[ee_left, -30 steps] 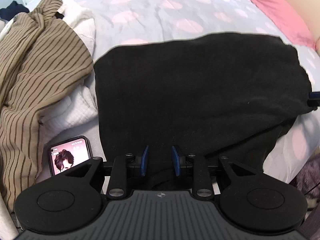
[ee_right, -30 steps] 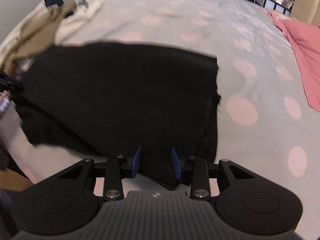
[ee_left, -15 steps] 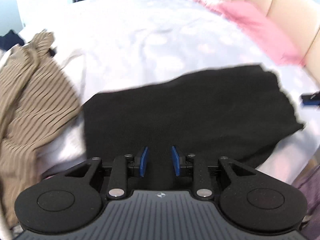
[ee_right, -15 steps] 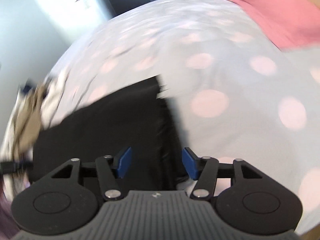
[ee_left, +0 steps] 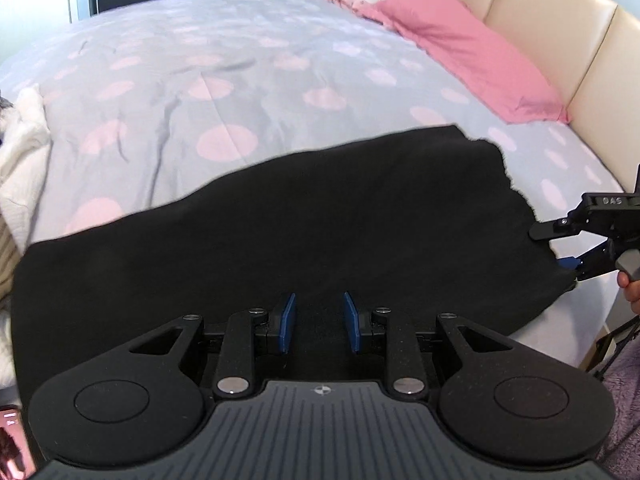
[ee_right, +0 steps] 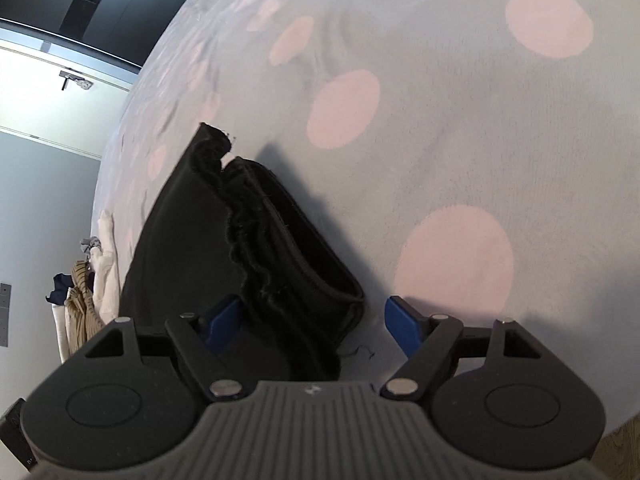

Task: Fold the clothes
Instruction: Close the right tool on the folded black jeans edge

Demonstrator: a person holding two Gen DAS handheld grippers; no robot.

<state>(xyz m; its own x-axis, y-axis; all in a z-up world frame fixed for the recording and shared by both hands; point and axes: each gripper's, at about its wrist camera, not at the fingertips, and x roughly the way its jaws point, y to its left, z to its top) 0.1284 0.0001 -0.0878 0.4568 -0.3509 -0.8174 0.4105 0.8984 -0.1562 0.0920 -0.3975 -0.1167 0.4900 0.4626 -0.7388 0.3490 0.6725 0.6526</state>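
A black garment [ee_left: 280, 240] lies folded across the near edge of the spotted bedspread [ee_left: 240, 80], filling the lower middle of the left wrist view, its far edge running up to the right towards the pink pillow [ee_left: 460, 48] — the placing suggests it is being squared up for a further fold. The left gripper [ee_left: 318, 322] sits low over the garment's near edge with its blue pads a narrow gap apart; black cloth lies under and between them, but whether the pads actually pinch it I cannot tell, since the cloth merges with the dark body of the tool. At the right edge of that view the right gripper [ee_left: 576, 256] reaches in at the garment's right-hand end, with part of a hand behind it cut off by the frame. In the right wrist view the right gripper's jaws are opening: the layered, frayed end of the garment [ee_right: 280, 264] lies between the pads, close to the left one, while the right pad stands clear over bare bedspread [ee_right: 480, 120] — nothing is pressed, so this end appears to be laid down and let go. At the left of both views a heap of white and striped clothes [ee_right: 86, 292] is cut off, and in the lower left corner of the left view only a sliver of a phone screen [ee_left: 12, 452] shows.
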